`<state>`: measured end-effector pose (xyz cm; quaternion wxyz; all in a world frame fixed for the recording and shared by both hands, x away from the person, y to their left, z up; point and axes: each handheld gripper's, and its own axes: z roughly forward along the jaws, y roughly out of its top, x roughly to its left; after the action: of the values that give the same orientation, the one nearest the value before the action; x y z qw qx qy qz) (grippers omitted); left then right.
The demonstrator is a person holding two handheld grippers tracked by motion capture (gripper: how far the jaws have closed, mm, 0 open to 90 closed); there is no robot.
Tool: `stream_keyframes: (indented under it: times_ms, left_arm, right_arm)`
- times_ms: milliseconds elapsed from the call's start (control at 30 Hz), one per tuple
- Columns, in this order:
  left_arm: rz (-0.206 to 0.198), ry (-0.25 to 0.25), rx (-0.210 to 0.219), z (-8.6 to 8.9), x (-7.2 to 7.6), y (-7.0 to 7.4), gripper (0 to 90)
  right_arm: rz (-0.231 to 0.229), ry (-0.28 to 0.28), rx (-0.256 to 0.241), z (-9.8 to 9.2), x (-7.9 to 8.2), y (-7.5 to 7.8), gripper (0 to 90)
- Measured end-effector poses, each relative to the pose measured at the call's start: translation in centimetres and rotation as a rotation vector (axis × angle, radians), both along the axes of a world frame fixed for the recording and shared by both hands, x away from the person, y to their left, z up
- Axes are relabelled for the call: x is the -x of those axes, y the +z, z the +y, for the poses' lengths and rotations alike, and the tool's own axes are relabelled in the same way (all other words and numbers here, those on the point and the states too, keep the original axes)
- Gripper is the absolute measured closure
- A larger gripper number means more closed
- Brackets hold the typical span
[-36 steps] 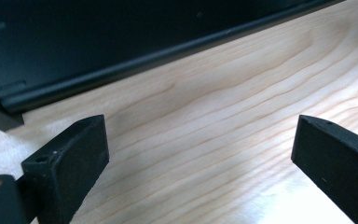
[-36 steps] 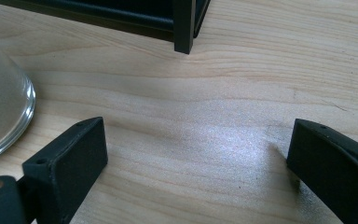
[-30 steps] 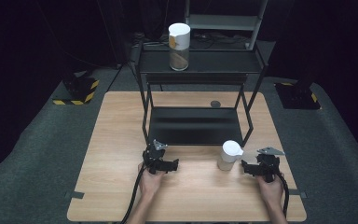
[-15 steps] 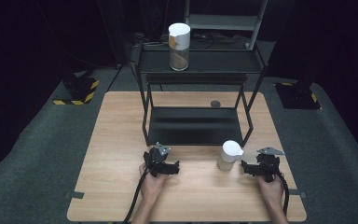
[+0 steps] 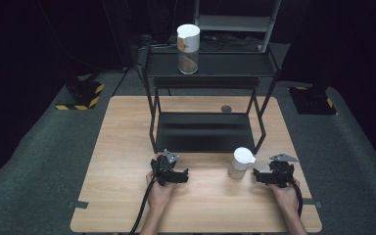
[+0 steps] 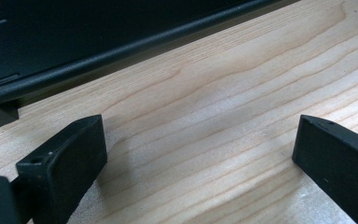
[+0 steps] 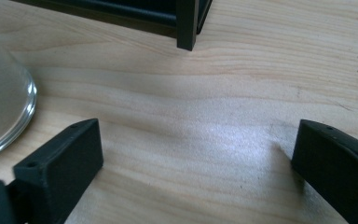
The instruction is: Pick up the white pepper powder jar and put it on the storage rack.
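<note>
High view: small jar (image 5: 241,163) stands on counter (image 5: 127,147) in front of black rack (image 5: 205,132), just beside right gripper (image 5: 260,175); left gripper (image 5: 182,175) well apart.
Left gripper view: jaws wide, over bare wood.
Right gripper view: jaws wide, jar's glass base (image 7: 2,102) at left.

Two matte black two-jaw handheld grippers, left gripper (image 5: 185,175) and right gripper (image 5: 255,175), each carry a grey three-cornered top plate, blocky screw-holed jaws and a trailing black cable.
</note>
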<state>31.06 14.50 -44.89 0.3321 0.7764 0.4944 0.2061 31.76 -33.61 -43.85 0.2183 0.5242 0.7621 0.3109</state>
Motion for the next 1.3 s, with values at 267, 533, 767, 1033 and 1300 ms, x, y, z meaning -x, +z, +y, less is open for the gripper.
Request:
stream_keyframes:
  times_ms: [267,533,767,1033,1300]
  left_arm:
    - [0.000,0.000,0.000,0.0,0.0,0.0,2.9]
    - [0.000,0.000,0.001,0.0,0.0,0.0,2.9]
    - [0.000,0.000,0.001,0.0,0.0,0.0,2.9]
    - [0.000,0.000,0.002,0.0,0.0,0.0,3.0]
    - [0.001,0.000,0.002,0.0,0.0,0.0,3.0]
  right_arm:
    - [-0.006,0.128,-0.063,-2.1,1.0,0.7,4.4]
    - [-0.019,0.243,-0.068,-1.6,2.3,0.7,3.2]
    - [-0.020,0.315,-0.130,-1.2,1.9,0.5,4.6]
    - [-0.039,0.328,-0.183,-0.6,1.4,0.3,7.5]
    - [-0.048,0.347,-0.181,0.5,0.7,0.7,9.8]
